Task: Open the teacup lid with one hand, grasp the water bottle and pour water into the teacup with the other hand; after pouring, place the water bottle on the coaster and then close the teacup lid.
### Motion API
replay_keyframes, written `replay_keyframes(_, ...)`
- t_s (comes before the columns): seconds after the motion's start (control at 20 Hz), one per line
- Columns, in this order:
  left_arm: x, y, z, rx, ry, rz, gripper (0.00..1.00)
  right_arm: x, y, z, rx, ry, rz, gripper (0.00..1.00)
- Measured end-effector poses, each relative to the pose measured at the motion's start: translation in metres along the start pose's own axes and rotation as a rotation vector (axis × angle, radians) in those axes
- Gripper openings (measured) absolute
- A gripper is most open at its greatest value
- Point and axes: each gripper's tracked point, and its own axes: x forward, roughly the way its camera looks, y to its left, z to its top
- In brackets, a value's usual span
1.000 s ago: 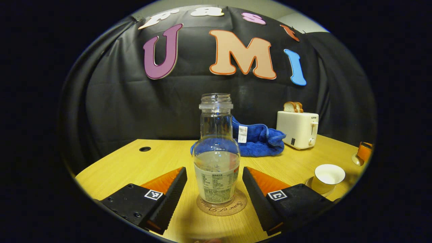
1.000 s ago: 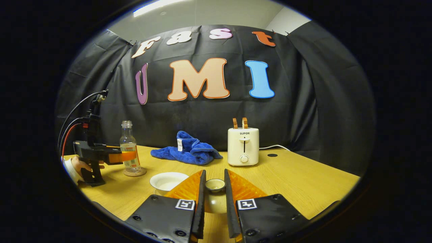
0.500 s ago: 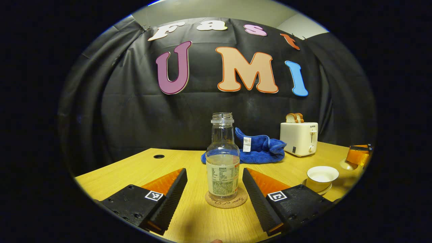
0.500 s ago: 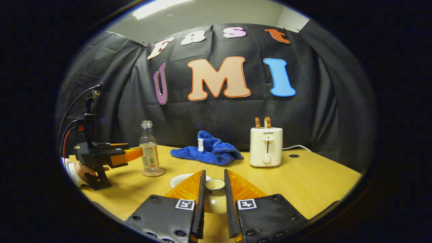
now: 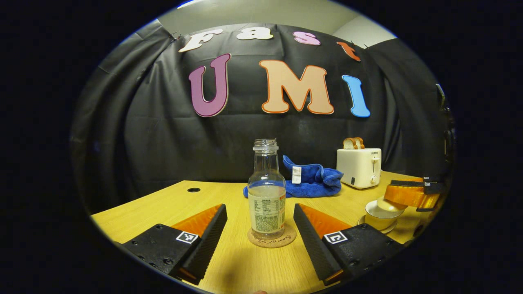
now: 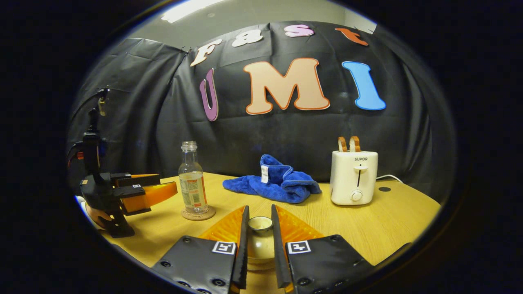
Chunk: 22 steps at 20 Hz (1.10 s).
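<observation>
Now right gripper [image 6: 259, 245] clamps lid [image 6: 260, 223]; left gripper [image 5: 260, 232] gapes around, untouching, bottle [image 5: 267, 200].

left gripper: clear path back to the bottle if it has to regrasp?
Probably yes. The left gripper is open, and the water bottle stands upright on the coaster straight ahead between its fingers, nothing between them.

The water bottle [image 5: 267, 192] stood upright on the coaster [image 5: 272, 240], between the left gripper [image 5: 260, 222]'s spread fingers, touching neither. Right of the bottle, the right gripper [image 5: 408, 195] held the lid [image 5: 390, 203] over the teacup [image 5: 379, 219]; behind the bottle lay a blue cloth [image 5: 311, 183]
</observation>
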Motion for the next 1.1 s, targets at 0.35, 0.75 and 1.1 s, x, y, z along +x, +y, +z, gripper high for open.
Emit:
replay_keyframes(0.35, 0.0, -0.001, 0.0, -0.001, 0.001, -0.002, 0.95, 0.007, -0.001, -0.011, 0.001, 0.074, -0.002, 0.31)
replay_keyframes(0.75, -0.001, -0.001, 0.001, -0.001, 0.001, -0.002, 0.95, 0.005, 0.0, -0.012, 0.007, 0.082, 0.013, 0.48)
replay_keyframes(1.1, -0.001, 0.0, 0.001, -0.001, 0.002, -0.001, 0.95, -0.01, -0.013, 0.01, 0.024, -0.06, -0.054, 0.8)
